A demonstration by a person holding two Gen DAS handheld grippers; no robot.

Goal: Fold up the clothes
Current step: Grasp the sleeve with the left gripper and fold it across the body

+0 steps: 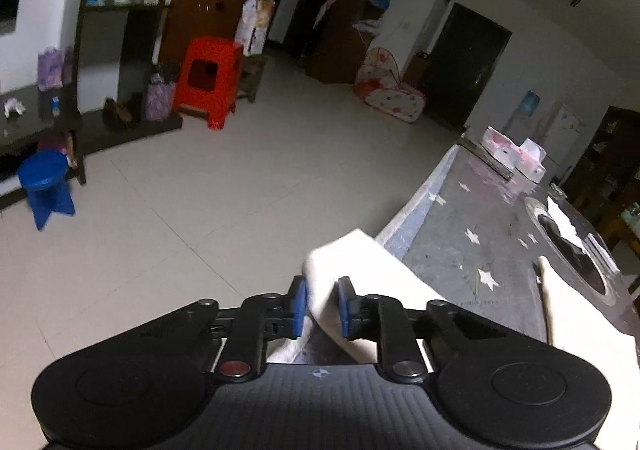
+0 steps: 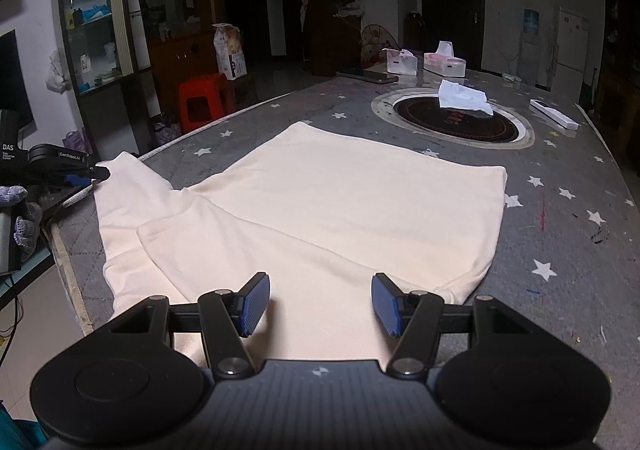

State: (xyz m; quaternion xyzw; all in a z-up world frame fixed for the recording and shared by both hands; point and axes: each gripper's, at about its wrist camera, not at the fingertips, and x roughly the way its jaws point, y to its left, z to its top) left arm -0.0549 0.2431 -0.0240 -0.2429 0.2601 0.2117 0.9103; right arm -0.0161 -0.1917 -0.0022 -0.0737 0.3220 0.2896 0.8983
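Grey quilted cloth with white stars covers the table (image 2: 560, 217), which fills most of the right wrist view and has a dark round inset near its far side. Across its near half lies the cream garment (image 2: 320, 201), spread flat, with one sleeve reaching to the left edge. Beyond it, toward the far edge, sit tissue boxes (image 2: 444, 63), a loose tissue on the inset, and a flat white box. Pale floor tiles, a red stool (image 1: 208, 79), a blue stool, dark shelving and doorways make up the dim room. The left gripper (image 1: 322, 308) has its blue pads clenched on the sleeve end at the table's left edge. The right gripper (image 2: 320, 304) hovers over the garment's near hem, its fingers spread wide and holding nothing. My guess is the sleeve is about to be folded inward; with only a thin pinch of fabric held, a quick pull could slip it free, or drag the whole garment toward the edge and wrinkle it.
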